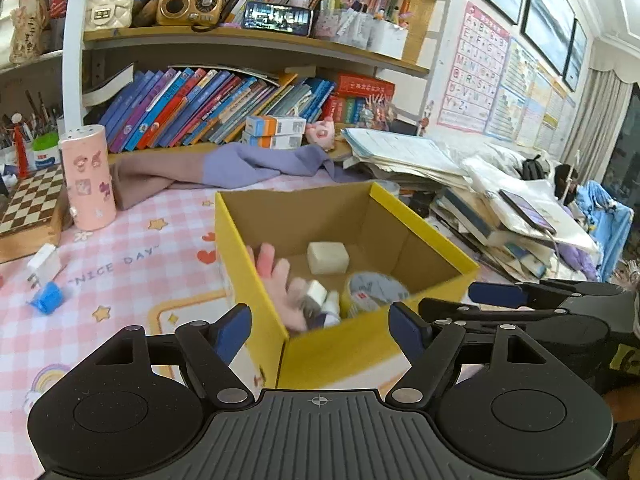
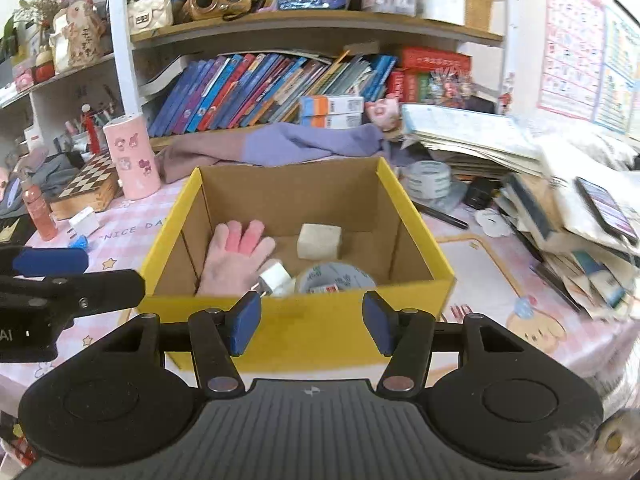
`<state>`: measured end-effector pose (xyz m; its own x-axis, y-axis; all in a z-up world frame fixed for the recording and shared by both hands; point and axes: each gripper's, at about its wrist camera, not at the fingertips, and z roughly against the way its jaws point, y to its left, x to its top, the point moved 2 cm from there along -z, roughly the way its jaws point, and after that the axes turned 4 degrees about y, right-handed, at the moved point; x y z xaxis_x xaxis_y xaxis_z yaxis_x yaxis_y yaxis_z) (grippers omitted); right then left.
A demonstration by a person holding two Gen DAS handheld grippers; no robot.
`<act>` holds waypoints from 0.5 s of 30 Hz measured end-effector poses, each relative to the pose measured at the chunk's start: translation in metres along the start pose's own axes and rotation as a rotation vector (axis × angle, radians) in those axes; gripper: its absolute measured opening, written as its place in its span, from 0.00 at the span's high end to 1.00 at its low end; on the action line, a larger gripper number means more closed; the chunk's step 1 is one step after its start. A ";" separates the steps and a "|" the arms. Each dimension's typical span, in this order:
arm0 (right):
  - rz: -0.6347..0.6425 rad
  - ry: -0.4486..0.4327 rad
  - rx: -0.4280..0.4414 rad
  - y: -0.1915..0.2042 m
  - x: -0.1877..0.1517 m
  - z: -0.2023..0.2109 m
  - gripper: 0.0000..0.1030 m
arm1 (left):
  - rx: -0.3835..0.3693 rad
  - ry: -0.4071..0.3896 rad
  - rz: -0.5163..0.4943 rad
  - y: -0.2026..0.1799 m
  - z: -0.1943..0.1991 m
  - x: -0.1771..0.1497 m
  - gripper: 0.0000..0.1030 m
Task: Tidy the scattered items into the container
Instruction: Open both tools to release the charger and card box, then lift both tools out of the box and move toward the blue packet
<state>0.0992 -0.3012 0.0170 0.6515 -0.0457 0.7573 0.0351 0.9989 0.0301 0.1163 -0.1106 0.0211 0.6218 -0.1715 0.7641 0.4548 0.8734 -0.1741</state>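
Note:
A yellow cardboard box (image 1: 256,256) (image 2: 304,320) stands open on the pink tablecloth. Inside lie a pink glove (image 2: 236,256) (image 1: 276,276), a cream block (image 2: 319,241) (image 1: 328,258), a white charger (image 2: 276,278) (image 1: 318,292) and a tape roll (image 2: 340,276) (image 1: 374,292). My left gripper (image 1: 320,330) is open and empty, just in front of the box's near corner. My right gripper (image 2: 312,328) is open and empty, in front of the box's near wall. A white plug (image 1: 42,262) (image 2: 84,222) and a blue item (image 1: 48,298) (image 2: 78,242) lie on the cloth to the left.
A pink canister (image 1: 86,178) (image 2: 134,156) and a chessboard box (image 1: 28,208) (image 2: 86,188) stand at the left. A purple cloth (image 1: 248,164) lies behind the box. A tape roll (image 2: 428,178), a pen (image 2: 440,214) and a messy stack of books and papers (image 2: 560,216) are on the right.

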 end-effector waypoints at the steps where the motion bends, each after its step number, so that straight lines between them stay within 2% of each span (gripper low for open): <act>1: -0.009 -0.001 -0.011 0.002 -0.005 0.006 0.47 | -0.004 0.002 -0.002 0.000 0.004 -0.004 0.24; 15: -0.081 0.016 -0.102 0.037 -0.066 0.064 0.44 | -0.058 0.075 -0.034 0.006 0.052 -0.062 0.24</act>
<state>0.0091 -0.2606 0.0093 0.6555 -0.1273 0.7443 0.1644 0.9861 0.0239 0.0469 -0.0712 0.0051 0.6507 -0.2358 0.7218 0.5108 0.8393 -0.1862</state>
